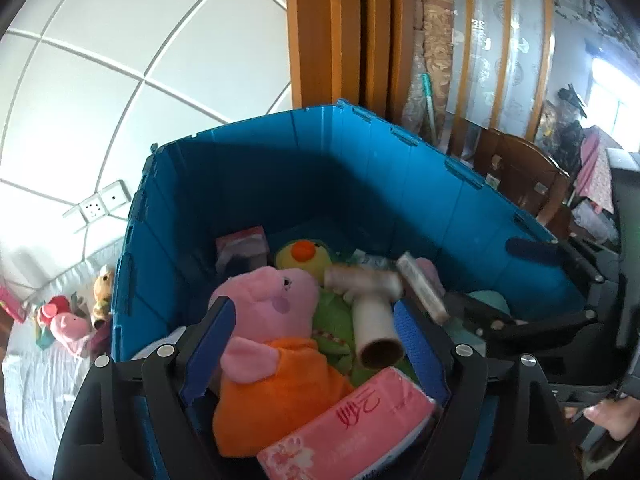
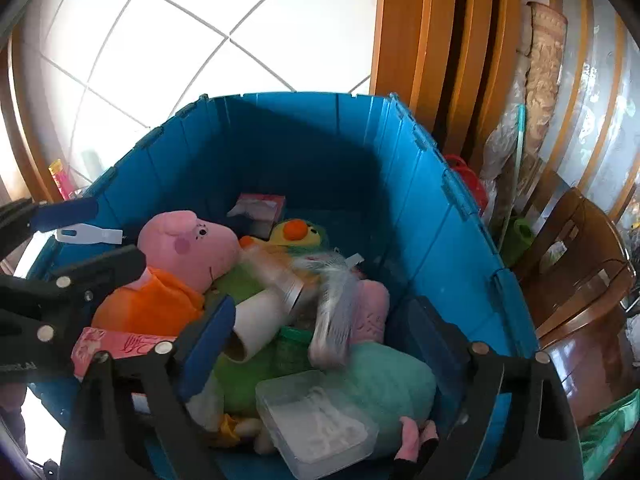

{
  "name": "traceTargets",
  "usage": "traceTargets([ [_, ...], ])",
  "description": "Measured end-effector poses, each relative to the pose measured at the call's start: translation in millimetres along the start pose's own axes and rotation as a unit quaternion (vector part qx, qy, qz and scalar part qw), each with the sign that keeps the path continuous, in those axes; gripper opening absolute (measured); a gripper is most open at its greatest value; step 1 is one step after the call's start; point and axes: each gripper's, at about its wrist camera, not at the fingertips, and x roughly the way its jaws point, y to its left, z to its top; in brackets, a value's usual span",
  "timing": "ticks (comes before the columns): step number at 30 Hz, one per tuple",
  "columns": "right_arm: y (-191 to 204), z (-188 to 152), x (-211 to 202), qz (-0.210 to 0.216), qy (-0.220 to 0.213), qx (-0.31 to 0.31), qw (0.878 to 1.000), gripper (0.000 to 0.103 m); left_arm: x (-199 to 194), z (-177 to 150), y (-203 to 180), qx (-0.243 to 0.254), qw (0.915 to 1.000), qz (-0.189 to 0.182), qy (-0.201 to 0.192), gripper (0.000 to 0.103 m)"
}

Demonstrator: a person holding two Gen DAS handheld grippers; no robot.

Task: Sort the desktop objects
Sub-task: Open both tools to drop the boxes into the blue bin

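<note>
A blue bin (image 1: 340,184) (image 2: 420,208) holds a pink pig plush (image 1: 264,300) (image 2: 180,248) in an orange dress, a yellow and green duck plush (image 1: 304,256) (image 2: 296,232), cardboard tubes (image 1: 376,332) (image 2: 256,320), a pink tissue pack (image 1: 352,428) and a clear plastic box (image 2: 316,416). A flat box (image 1: 420,288) (image 2: 332,320) lies across the pile, blurred by motion. My left gripper (image 1: 312,308) (image 2: 92,236) hangs open over the pig. Also open, my right gripper (image 2: 320,308) (image 1: 516,284) hovers over the blurred box, holding nothing.
More plush toys (image 1: 68,320) lie on a white-covered surface left of the bin, below a wall socket (image 1: 98,202). A wooden door frame (image 2: 420,40) stands behind the bin and a wooden chair (image 2: 580,280) on its right. A hand (image 1: 612,416) grips the right gripper's handle.
</note>
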Motion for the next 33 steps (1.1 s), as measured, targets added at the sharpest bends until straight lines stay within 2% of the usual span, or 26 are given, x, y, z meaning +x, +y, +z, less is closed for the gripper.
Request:
traceTargets([
  [5, -15, 2, 16, -0.008, -0.009, 0.005, 1.000, 0.090, 0, -7, 6, -0.013, 0.9999, 0.008, -0.001, 0.084],
  [10, -16, -2, 13, -0.007, -0.019, 0.011, 1.000, 0.102, 0, -12, 8, -0.021, 0.9997, 0.016, 0.001, 0.091],
  [24, -11, 2, 3, -0.008, -0.043, 0.023, 0.999, 0.103, -15, -21, 20, -0.032, 0.9991, 0.027, -0.006, 0.092],
  [29, 3, 8, -3, 0.000, -0.053, 0.027, 0.998, 0.103, -35, -26, 43, -0.051, 0.9978, 0.035, -0.023, 0.092],
  [33, 27, 14, -10, 0.019, -0.067, 0.028, 0.997, 0.103, -53, -35, 76, -0.078, 0.9950, 0.050, -0.037, 0.096],
])
